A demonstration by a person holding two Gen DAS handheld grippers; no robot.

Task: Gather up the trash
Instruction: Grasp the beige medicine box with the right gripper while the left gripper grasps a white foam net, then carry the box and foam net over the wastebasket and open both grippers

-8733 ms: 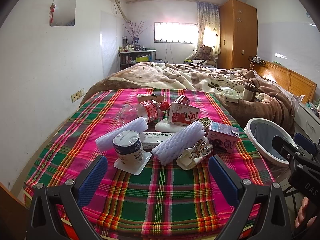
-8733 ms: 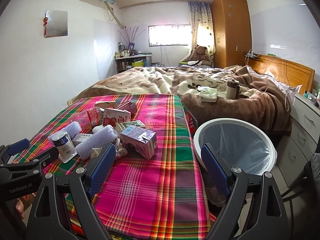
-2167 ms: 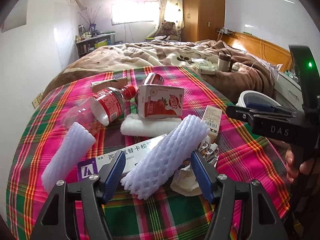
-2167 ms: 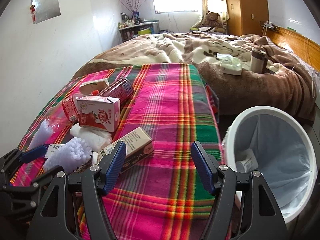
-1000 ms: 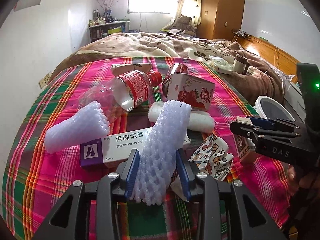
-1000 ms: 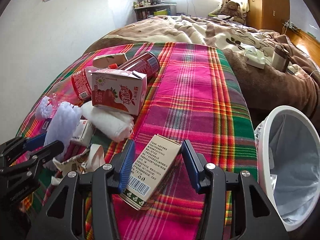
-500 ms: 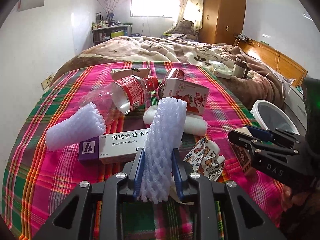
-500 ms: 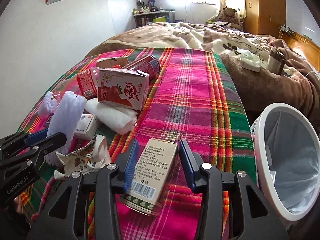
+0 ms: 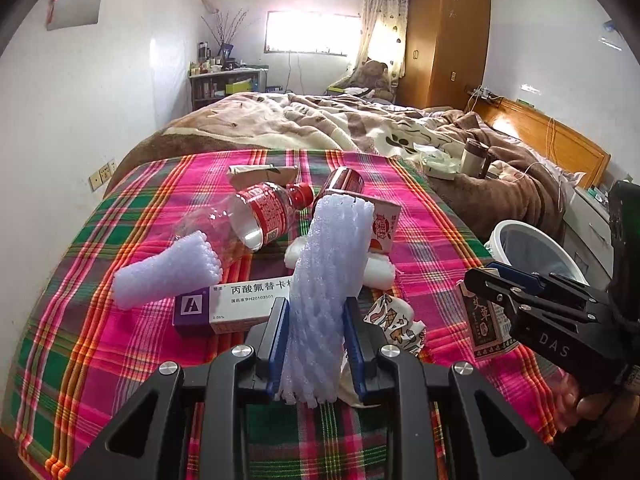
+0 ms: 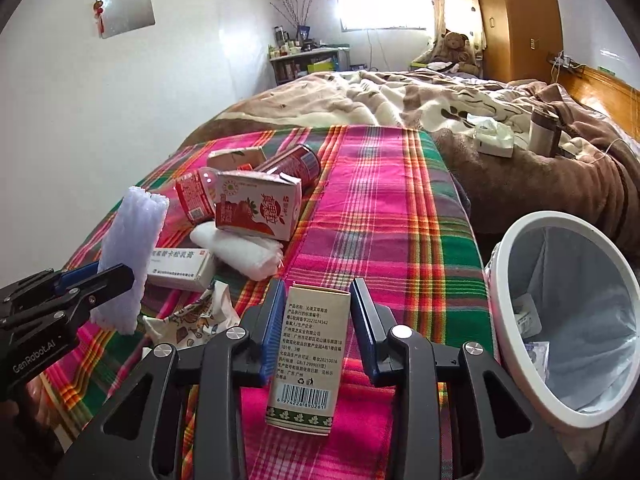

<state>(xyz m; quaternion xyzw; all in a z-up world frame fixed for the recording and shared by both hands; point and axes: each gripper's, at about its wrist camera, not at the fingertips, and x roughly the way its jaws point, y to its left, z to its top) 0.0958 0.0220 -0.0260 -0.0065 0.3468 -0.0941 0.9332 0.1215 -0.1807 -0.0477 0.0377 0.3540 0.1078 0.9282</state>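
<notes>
The left gripper (image 9: 316, 320) was clenched on a white foam net sleeve (image 9: 328, 280), which stood nearly upright between its blue pads, lifted above the plaid cloth (image 9: 120, 360) that covered the counter. The right gripper (image 10: 318, 320) had just been closing its jaws, and they gripped a beige printed carton (image 10: 310, 352) by its two sides, barcode end toward the camera, raised a little over the cloth.

Other trash lay on the cloth behind the held sleeve: a second foam sleeve (image 9: 168, 270), a long medicine box (image 9: 236, 304) with a purple end, a clear plastic bottle (image 9: 256, 216) with a red label on its side, a strawberry milk carton (image 10: 258, 210) resting on a rolled white towel (image 10: 240, 252), a red can (image 10: 292, 168) on its side and a crumpled patterned wrapper (image 9: 394, 322). A white-rimmed bin (image 10: 516, 344) with a pale liner stood just beside the counter's right edge, a few small packets visible inside. Beyond the counter lay a bed (image 9: 340, 120) with a brown and cream blanket.
</notes>
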